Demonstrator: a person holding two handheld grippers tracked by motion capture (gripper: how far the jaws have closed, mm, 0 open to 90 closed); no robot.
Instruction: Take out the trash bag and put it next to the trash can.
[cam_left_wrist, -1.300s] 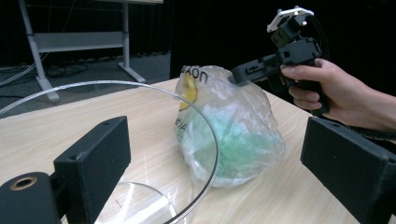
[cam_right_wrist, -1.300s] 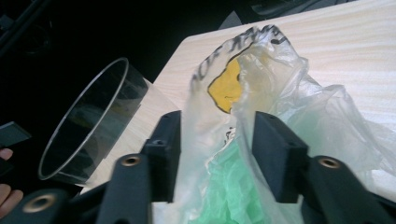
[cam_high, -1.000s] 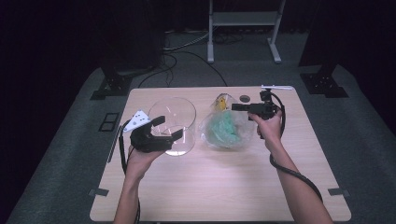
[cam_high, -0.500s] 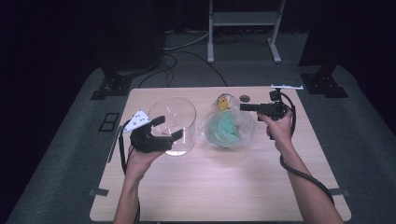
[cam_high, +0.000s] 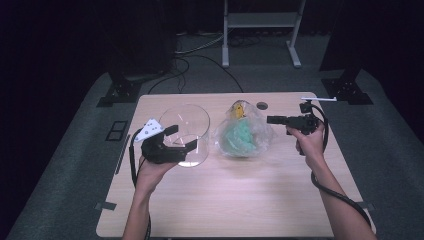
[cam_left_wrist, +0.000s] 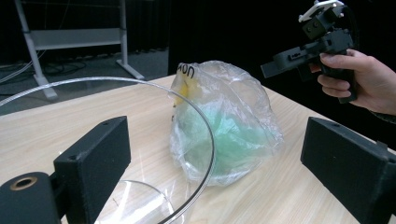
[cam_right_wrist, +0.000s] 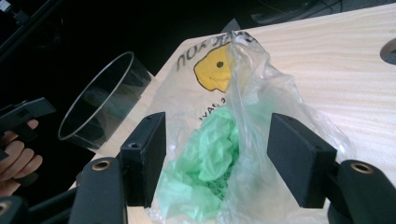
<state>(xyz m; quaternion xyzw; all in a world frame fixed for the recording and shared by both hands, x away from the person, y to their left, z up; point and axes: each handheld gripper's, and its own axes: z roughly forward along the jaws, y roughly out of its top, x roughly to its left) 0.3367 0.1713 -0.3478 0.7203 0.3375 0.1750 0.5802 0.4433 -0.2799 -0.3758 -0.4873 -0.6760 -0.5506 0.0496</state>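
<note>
While my left tongs (cam_high: 180, 143) sit spread wide at the near rim of the clear glass bowl (cam_high: 187, 131), one jaw on each side of the rim and neither pressing it, I hold my right tongs (cam_high: 271, 119) raised off the desk (cam_high: 240, 200), just right of the plastic bag (cam_high: 244, 135), jaws parted and gripping nothing. That crumpled clear bag rests mid-desk right beside the bowl, green stuffing (cam_right_wrist: 210, 158) bunched inside, a yellow printed face (cam_right_wrist: 214, 69) on its far side. I'm looking straight along my right jaws at it.
</note>
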